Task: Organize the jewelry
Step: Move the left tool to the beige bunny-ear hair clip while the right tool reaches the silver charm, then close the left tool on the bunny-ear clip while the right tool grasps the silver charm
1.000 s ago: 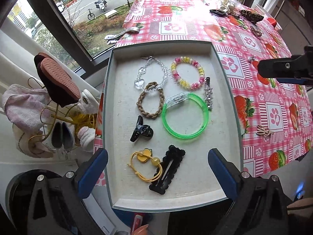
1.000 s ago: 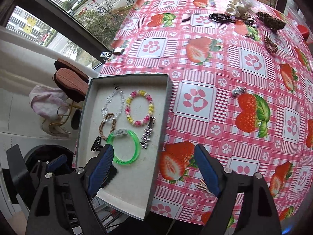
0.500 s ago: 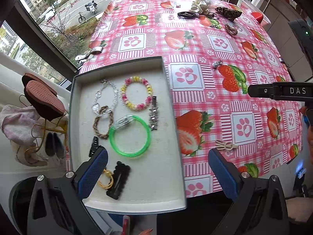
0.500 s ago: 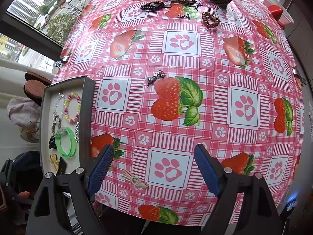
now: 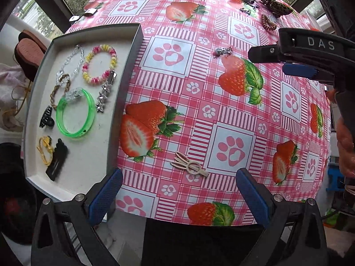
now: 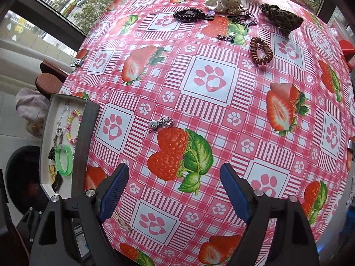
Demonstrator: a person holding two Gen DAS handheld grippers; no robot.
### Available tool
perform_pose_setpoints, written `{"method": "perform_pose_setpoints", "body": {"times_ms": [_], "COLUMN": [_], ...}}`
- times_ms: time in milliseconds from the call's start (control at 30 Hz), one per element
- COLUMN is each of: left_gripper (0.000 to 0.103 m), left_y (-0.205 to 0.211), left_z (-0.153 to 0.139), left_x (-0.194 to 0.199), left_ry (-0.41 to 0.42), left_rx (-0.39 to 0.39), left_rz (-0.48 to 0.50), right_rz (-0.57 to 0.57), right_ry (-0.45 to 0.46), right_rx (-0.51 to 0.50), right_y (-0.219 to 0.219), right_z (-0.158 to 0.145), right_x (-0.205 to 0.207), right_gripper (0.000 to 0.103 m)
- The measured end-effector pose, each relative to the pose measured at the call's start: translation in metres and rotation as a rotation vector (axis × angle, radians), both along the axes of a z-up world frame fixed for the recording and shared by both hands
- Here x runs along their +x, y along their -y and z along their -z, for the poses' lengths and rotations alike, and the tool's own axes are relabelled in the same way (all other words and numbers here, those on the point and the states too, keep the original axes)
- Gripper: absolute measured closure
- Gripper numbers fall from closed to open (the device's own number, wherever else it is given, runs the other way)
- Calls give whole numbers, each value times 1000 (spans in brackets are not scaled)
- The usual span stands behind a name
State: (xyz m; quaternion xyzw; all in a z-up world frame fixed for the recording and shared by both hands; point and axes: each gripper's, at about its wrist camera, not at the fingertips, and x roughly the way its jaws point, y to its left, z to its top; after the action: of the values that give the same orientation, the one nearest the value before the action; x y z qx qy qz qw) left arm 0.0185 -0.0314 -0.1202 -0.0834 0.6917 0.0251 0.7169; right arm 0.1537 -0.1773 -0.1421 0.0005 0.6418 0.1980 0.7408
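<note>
Here the left gripper (image 5: 178, 191) hangs above the near edge of the counter (image 5: 221, 115), its blue-padded fingers (image 5: 105, 196) spread wide with nothing between them. Just beyond them a pale wooden hair clip (image 5: 189, 165) lies flat on the pink strawberry-and-paw-print cloth, close to the counter's near edge. To the left sits a shallow grey tray (image 5: 127, 84), hard against the counter's left edge. In it lie a translucent green bangle (image 5: 75, 113), a pink-and-yellow beaded bracelet (image 5: 99, 65), a clear crystal bracelet (image 5: 71, 64), a braided brown hair tie (image 5: 58, 90), a silver star clip (image 5: 104, 95), a small black claw clip (image 5: 46, 118), a yellow hair tie (image 5: 45, 148) and a black snap clip (image 5: 57, 159).

The right gripper (image 6: 174, 192) is farther over the cloth, its fingers (image 6: 114, 191) likewise wide apart and empty, above a printed pair of strawberries. Ahead of it a small silver charm piece (image 6: 162, 123) lies alone mid-counter. At the far end are scattered a brown spiral hair tie (image 6: 260, 53), a black spiral hair tie (image 6: 190, 14), a leopard-print hair claw (image 6: 281, 18), a cream polka-dot scrunchie (image 6: 224, 1) and a small dark metal piece (image 6: 225, 37). In the left wrist view the right gripper shows from the side at the right edge, with part of a hand (image 5: 346, 146) below it.
</note>
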Motion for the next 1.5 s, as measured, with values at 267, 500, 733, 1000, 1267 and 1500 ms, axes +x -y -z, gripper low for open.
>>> {"method": "perform_pose_setpoints", "body": {"times_ms": [267,500,733,1000,1267,1500], "left_gripper": [0,21,22,56,77,77], "left_y": [4,10,18,39,34,21], "left_z": [37,61,79,78,69,48], "left_x": [-6,-16,-29,-21,-11,-9], "left_ry": [-54,-76,-76,-65,-23,10], "left_rx": [-3,10,28,52,-38,-73], "left_rz": [-141,-236,-288,-273,-226,-183], "right_rz": [-42,-76,-81,-97,-51,-82], "right_ry": [-3,16,35,120,66,55], "right_rx": [-16,-37,-88,-193,-74,2], "right_y": [-14,-39,-59,-75,-44,-18], "right_z": [18,31,46,45,40,34], "right_x": [16,23,26,24,25,16], "right_gripper": [17,22,38,86,99,97]}}
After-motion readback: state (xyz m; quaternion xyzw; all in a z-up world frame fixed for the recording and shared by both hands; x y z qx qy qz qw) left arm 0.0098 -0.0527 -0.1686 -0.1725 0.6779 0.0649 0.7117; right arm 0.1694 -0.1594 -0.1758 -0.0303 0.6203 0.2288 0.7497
